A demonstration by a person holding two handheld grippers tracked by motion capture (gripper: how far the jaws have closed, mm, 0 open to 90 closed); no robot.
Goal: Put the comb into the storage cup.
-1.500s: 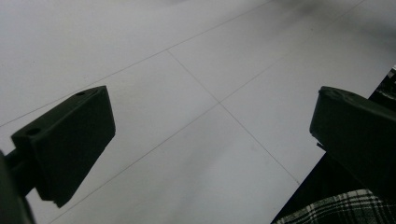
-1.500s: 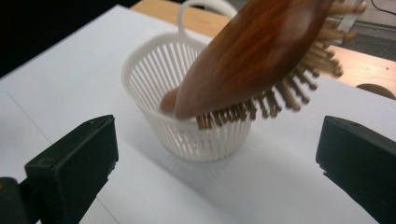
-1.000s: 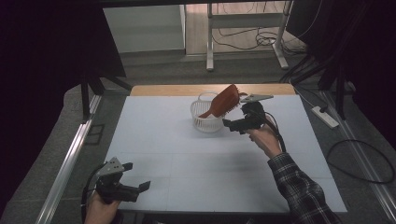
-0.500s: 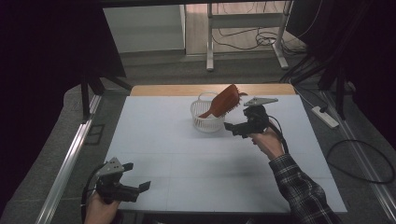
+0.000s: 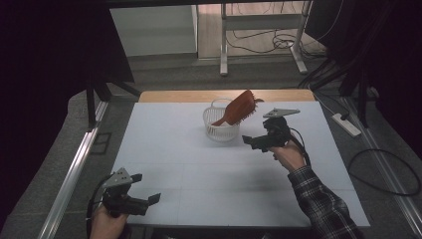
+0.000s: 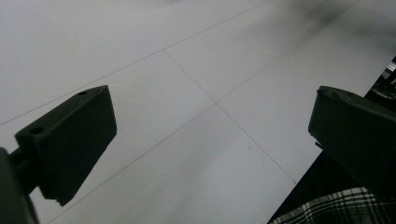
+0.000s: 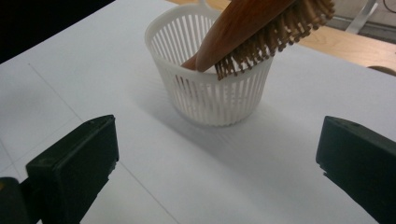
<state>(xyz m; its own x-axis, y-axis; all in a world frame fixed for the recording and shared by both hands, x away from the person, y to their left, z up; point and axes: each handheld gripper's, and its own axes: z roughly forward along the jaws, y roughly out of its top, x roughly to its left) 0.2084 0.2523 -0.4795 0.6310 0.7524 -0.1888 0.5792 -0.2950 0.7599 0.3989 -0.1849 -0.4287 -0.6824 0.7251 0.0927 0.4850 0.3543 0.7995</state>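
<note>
Presently: wooden hairbrush (image 5: 240, 107), propped bristles-down in white slatted basket (image 5: 219, 130) at the table's (image 5: 199, 179) far middle; right gripper (image 7: 219, 163) near it, jaws spread, best drawn straight clear; left gripper (image 6: 212, 135) at near edge, jaws spread, empty.

Fixed high view, above the near edge of the desk (image 5: 199, 164), facing forward and down across the whole white top to the floor beyond. Left gripper view, mounted on the left gripper (image 5: 130, 199) at the near left corner, very close to the surface, aimed between two wide-apart jaws at bare white top and its edge. Right gripper view, riding the right gripper (image 5: 256, 142), low and close, facing the white basket (image 7: 210, 88) with the wooden brush (image 7: 252, 28) leaning in it; same basket (image 5: 221, 124) and brush (image 5: 239, 109) shared with the high view, near the far edge.
</note>
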